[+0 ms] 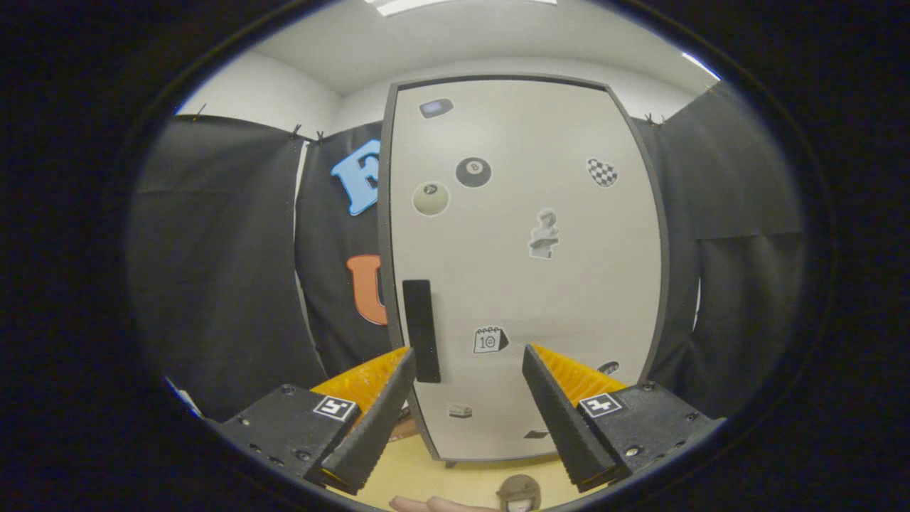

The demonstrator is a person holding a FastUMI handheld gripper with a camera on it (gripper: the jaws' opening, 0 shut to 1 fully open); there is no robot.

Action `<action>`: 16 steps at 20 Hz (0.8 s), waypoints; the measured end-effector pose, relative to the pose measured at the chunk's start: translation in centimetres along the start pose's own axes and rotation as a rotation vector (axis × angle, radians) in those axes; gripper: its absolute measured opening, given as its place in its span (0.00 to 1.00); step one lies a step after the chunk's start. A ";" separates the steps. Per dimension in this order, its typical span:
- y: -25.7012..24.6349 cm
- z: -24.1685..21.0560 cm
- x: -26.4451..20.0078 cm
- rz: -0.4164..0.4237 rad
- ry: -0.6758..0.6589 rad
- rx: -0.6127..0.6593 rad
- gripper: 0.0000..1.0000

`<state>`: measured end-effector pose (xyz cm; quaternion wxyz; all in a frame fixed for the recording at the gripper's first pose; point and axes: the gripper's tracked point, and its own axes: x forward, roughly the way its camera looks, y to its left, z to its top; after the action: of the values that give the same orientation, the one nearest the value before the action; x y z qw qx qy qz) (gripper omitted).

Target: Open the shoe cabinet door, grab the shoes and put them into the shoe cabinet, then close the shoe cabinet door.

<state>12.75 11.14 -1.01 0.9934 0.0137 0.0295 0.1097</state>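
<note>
We're looking straight at the shoe cabinet (pixel 522 270), its pale door (pixel 569 299) shut flat in a dark frame and dotted with stickers, an eight-ball sticker (pixel 473 172) up high among them. Our gripper (pixel 469 363) has its fingers spread wide apart, holding nothing. The dark upright handle (pixel 421 331) sits along the door's left edge, just ahead of the left finger (pixel 377 416) and inside the gap. The right finger (pixel 558 412) points at the lower door. Below us lies the light wooden floor (pixel 426 473), the cabinet's base standing on it.
</note>
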 end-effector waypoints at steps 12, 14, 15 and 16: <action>3.0 -1.3 9.9 -0.015 0.047 0.013 0.81; 3.8 -1.1 10.7 0.016 0.049 0.011 0.71; 3.9 -1.1 10.9 0.010 0.050 0.015 0.63; 4.0 -1.1 11.1 -0.012 0.051 0.025 0.54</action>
<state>22.62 17.48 -2.63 0.9927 0.0232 0.0562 0.1039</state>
